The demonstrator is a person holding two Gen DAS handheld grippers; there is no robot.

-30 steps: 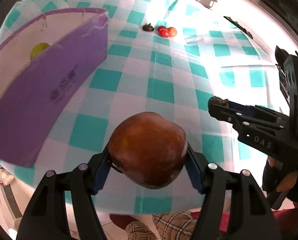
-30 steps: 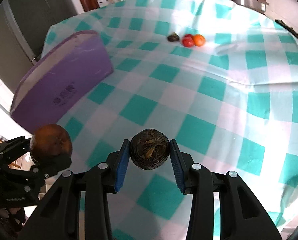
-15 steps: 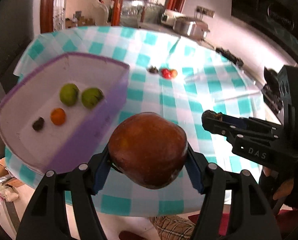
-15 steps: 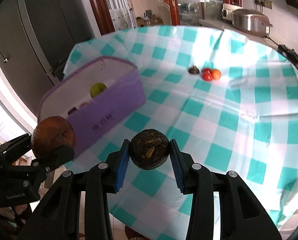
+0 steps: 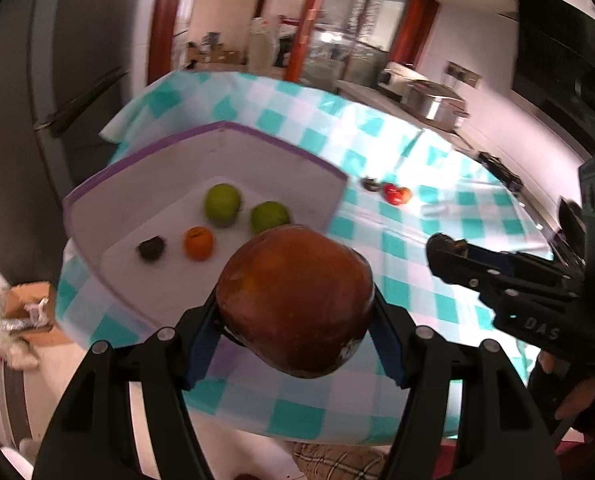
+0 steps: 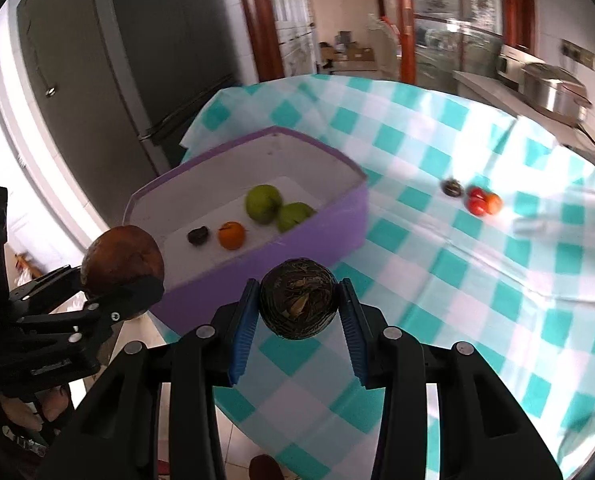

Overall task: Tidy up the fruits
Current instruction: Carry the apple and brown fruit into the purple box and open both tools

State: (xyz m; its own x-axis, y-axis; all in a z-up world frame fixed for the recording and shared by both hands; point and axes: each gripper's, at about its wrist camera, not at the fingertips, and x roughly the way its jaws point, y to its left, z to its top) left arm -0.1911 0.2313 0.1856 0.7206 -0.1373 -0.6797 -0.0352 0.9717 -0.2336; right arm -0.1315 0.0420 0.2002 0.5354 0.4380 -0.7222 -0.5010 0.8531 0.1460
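Note:
My left gripper point(image 5: 293, 312) is shut on a large brown-red fruit point(image 5: 293, 300), held high above the table's near edge. It also shows in the right wrist view point(image 6: 122, 261). My right gripper point(image 6: 297, 300) is shut on a small dark round fruit point(image 6: 297, 298), to the right of the left one. A purple box point(image 5: 329, 168) with a white inside holds two green fruits point(image 5: 222, 204), an orange one point(image 5: 198, 242) and a small dark one point(image 5: 151, 248). Three small fruits, dark, red and orange point(image 6: 477, 200), lie on the checked cloth further back.
The table wears a teal and white checked cloth point(image 6: 477, 280). A steel pot point(image 6: 553, 88) stands on a counter at the back right. A dark fridge point(image 6: 137, 60) stands behind the box on the left. A cardboard box point(image 5: 29, 308) lies on the floor at left.
Both grippers have risen and drawn back with their fruits. The table looks smaller and the box's inside with its fruits has come into view.

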